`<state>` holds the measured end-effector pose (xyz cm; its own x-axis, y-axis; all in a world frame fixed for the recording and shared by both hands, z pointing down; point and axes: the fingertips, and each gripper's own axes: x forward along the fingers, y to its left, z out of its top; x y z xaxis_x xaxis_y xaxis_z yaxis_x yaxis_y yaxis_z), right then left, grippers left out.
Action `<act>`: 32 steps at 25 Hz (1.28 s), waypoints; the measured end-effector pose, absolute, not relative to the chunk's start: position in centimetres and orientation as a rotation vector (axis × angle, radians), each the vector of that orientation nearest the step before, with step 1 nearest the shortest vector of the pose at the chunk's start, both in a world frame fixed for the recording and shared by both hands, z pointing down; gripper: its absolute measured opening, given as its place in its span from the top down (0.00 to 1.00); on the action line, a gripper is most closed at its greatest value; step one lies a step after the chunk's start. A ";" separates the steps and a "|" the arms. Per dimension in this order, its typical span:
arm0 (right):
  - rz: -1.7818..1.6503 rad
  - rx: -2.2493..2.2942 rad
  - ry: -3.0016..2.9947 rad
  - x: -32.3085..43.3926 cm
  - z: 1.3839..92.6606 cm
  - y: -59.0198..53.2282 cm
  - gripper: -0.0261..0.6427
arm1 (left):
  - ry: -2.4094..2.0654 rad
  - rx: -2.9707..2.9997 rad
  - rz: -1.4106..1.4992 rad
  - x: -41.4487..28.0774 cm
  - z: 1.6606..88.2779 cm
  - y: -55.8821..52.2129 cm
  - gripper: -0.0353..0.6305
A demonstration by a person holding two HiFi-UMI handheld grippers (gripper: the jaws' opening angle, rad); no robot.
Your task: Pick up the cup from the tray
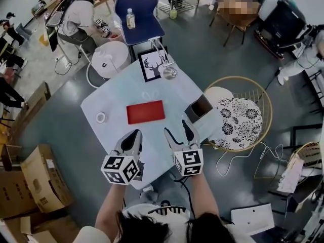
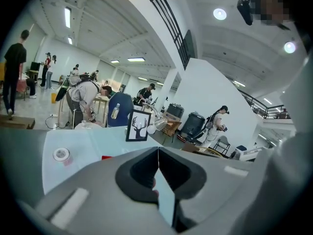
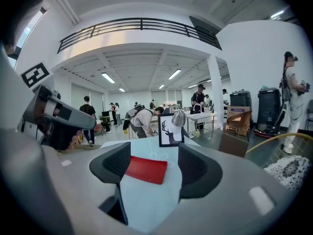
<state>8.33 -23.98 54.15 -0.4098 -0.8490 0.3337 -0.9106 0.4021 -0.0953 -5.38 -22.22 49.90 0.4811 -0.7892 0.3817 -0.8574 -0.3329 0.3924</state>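
A flat red tray lies in the middle of the pale blue table. I cannot make out a cup on it. A faint clear outline shows on the table just behind the tray. Both grippers hover over the table's near edge, short of the tray. My left gripper is shut with nothing in it; its pads meet in a line in the left gripper view. My right gripper is open and empty. The red tray shows between its jaws.
At the table's far end stand a deer picture frame and a small lamp. A tape roll lies left of the tray, a brown box at the right edge. A wicker chair stands right; cardboard boxes left.
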 end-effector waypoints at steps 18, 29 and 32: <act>0.152 1.700 -2.380 4.4 45.5 -14.2 0.92 | -1.391 2.282 0.049 -9.1 45.1 -12.9 0.94; 0.037 1.712 -2.364 0.5 41.4 -7.6 0.92 | -1.365 2.372 -0.017 -11.3 41.7 -6.9 0.94; 0.026 1.693 -2.380 -0.5 40.7 -6.5 0.92 | -1.362 2.380 -0.016 -11.6 41.2 -6.0 0.94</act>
